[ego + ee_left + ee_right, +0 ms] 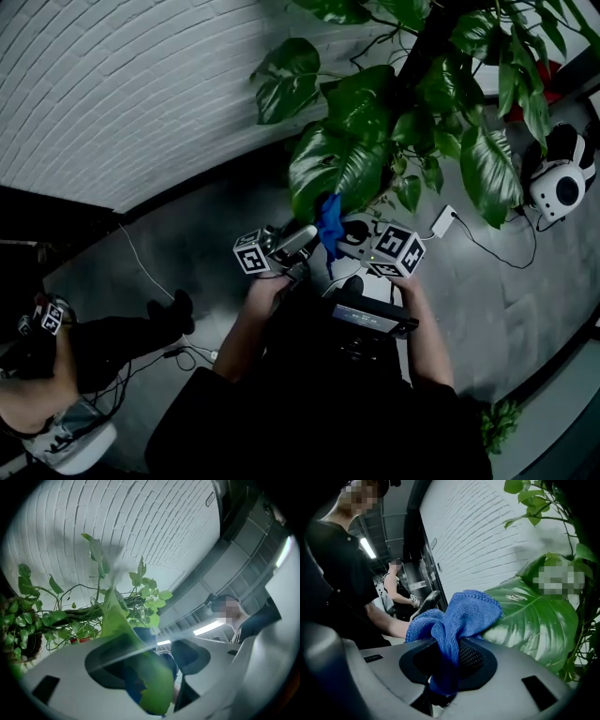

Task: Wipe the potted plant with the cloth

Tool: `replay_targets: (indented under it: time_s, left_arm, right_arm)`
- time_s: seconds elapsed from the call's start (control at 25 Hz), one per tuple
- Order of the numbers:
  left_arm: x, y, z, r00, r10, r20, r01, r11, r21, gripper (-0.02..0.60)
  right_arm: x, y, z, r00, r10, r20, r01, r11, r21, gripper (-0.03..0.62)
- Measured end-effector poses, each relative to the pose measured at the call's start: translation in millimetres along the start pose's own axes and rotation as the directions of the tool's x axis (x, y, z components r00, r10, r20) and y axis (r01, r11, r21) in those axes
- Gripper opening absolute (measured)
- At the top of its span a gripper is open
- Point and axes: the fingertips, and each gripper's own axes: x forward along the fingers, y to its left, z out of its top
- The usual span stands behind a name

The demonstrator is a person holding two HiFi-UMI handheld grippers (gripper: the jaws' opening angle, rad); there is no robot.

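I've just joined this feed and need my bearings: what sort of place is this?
Probably an indoor studio or workshop-type room: a white-painted brick wall, a bare grey floor with a white power adapter and loose cables, and long ceiling strip lights.

You wear a black short-sleeved top (314,422); left gripper (307,236) and right gripper (343,232) are grey, with black-and-white marker cubes (253,254).

The head view is dimly lit. Gripper-view edges are bowed and darkened; the near leaf (154,686) is blurred.
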Motion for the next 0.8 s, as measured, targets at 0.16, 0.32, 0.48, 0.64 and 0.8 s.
replay_targets:
  time_s: [0.16,0.32,0.48,0.64,0.8]
  left_arm:
    - [-3,0,-2,1.0,-0.001,-0.01,0.001,1.0,-0.011,0.307]
    - [-8,0,1,1.0,0.003,-0.014,-0.003,1.0,-0.015,0.307]
    - [-10,1,0,1.0,0.016,-0.027,-0.016,1.0,-0.017,0.307]
    - [-8,2,-2,0.998,0.02,-0.054,-0.02,1.0,-0.005,0.307]
    - [-8,4,0,0.997,0.027,-0.077,-0.026,1.0,0.009,0.307]
  right_arm:
    - [-31,-12,26,0.996,-0.025,0.09,0.024,1.0,0.012,0.107]
    - [-78,-67,69,0.961,-0.244,0.133,0.245,0.97,0.012,0.107]
    - [-92,-128,73,0.88,-0.474,-0.016,0.472,0.878,-0.082,0.107]
    - [-49,-127,64,0.896,-0.425,-0.13,0.403,0.9,-0.164,0.107]
    - [-7,-84,48,0.948,-0.269,-0.172,0.243,0.957,-0.159,0.107]
